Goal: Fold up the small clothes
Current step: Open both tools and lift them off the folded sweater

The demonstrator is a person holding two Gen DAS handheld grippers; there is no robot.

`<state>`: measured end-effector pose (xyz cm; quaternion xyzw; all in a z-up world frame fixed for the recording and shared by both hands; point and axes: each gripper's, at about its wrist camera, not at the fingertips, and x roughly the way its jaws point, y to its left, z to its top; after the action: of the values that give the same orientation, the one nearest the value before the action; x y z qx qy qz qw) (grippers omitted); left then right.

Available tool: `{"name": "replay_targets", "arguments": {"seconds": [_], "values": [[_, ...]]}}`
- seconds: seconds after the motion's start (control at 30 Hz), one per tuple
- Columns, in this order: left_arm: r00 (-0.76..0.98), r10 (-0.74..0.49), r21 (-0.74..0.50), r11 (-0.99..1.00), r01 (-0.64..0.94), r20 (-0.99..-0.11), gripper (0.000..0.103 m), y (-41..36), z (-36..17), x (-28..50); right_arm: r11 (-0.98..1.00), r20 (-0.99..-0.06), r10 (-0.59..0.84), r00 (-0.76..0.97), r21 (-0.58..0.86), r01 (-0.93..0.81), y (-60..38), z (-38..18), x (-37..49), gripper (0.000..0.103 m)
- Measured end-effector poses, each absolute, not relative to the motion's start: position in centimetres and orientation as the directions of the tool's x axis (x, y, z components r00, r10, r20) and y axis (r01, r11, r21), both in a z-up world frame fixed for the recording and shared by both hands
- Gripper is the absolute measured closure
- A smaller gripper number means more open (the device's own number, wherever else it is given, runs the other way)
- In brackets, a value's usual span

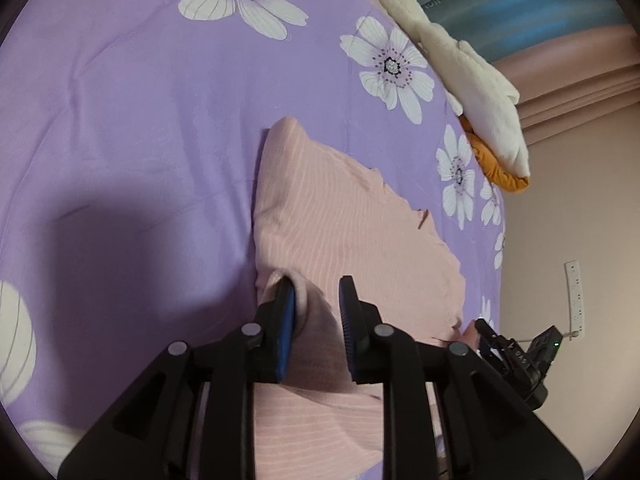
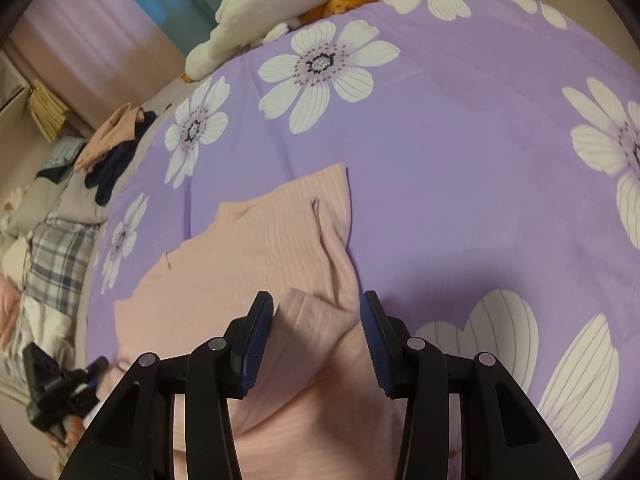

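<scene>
Pink striped garment: mid-frame on purple floral bedspread. Left gripper: jaws slightly apart, cloth fold between. Right gripper: jaws spread, raised fold between, unpinched.

The pale pink ribbed garment runs under the left gripper and off the bottom edge, so its near hem is out of sight. Same in the right wrist view: the cloth slips beneath the right gripper and is cut off below. The white and orange plush toy is clipped by the top edge. The heap of dark and peach clothes at the far left is too small and warped to sort out.
</scene>
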<state>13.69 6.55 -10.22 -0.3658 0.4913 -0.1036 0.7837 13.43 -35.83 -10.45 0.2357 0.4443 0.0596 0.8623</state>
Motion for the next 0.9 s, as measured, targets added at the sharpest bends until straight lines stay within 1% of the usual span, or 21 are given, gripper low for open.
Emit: {"name": "replay_targets", "arguments": {"seconds": [0.2,0.27,0.37,0.4,0.43,0.47,0.53,0.57,0.67,0.73,0.77,0.83,0.9], "values": [[0.514,-0.543,-0.716,0.66,-0.227,-0.664,0.081,7.4,-11.1,14.8,0.885,-0.743,0.288,0.604,0.448,0.128,-36.7,-10.3,13.8,0.058],[0.512,-0.563,-0.734,0.638,-0.231,-0.65,0.076,7.6,-11.3,15.0,0.884,-0.744,0.284,0.605,0.447,0.134,-37.1,-10.3,13.6,0.057],[0.53,-0.572,-0.756,0.611,-0.235,-0.626,0.06,7.9,-11.1,15.2,0.878,-0.743,0.27,0.613,0.45,0.159,-37.9,-10.2,13.4,0.05],[0.539,-0.564,-0.755,0.612,-0.237,-0.626,0.058,7.9,-10.9,15.2,0.876,-0.742,0.264,0.616,0.451,0.168,-38.2,-10.1,13.2,0.05],[0.559,-0.527,-0.736,0.63,-0.248,-0.64,0.05,8.1,-10.5,15.3,0.875,-0.741,0.263,0.618,0.453,0.171,-38.4,-10.1,13.1,0.05],[0.583,-0.468,-0.701,0.66,-0.269,-0.664,0.045,8.4,-10.0,15.1,0.873,-0.738,0.263,0.621,0.456,0.172,-38.7,-9.9,12.9,0.05],[0.613,-0.378,-0.645,0.706,-0.293,-0.693,0.044,8.8,-9.2,14.9,0.871,-0.733,0.269,0.625,0.462,0.167,-39.0,-9.8,12.5,0.05],[0.621,-0.357,-0.628,0.722,-0.29,-0.698,0.044,9.0,-8.8,14.6,0.871,-0.73,0.273,0.627,0.464,0.161,-39.1,-9.7,12.1,0.05],[0.612,-0.379,-0.631,0.729,-0.263,-0.694,0.043,9.7,-8.8,14.1,0.876,-0.73,0.255,0.634,0.452,0.168,-39.7,-9.3,11.5,0.048],[0.604,-0.353,-0.595,0.761,-0.259,-0.714,0.043,10.1,-8.5,13.4,0.883,-0.733,0.235,0.639,0.435,0.174,-40.1,-9.1,11.0,0.047],[0.604,-0.323,-0.56,0.788,-0.255,-0.729,0.043,10.3,-8.2,12.7,0.888,-0.734,0.229,0.639,0.427,0.172,-40.2,-9.0,10.8,0.047],[0.597,-0.296,-0.515,0.824,-0.235,-0.746,0.043,10.5,-8.0,11.6,0.898,-0.739,0.22,0.637,0.408,0.163,-40.4,-8.8,10.2,0.047],[0.568,-0.262,-0.448,0.868,-0.215,-0.78,0.044,10.5,-7.9,10.1,0.912,-0.75,0.203,0.63,0.379,0.157,-40.5,-8.8,9.7,0.047]]}}
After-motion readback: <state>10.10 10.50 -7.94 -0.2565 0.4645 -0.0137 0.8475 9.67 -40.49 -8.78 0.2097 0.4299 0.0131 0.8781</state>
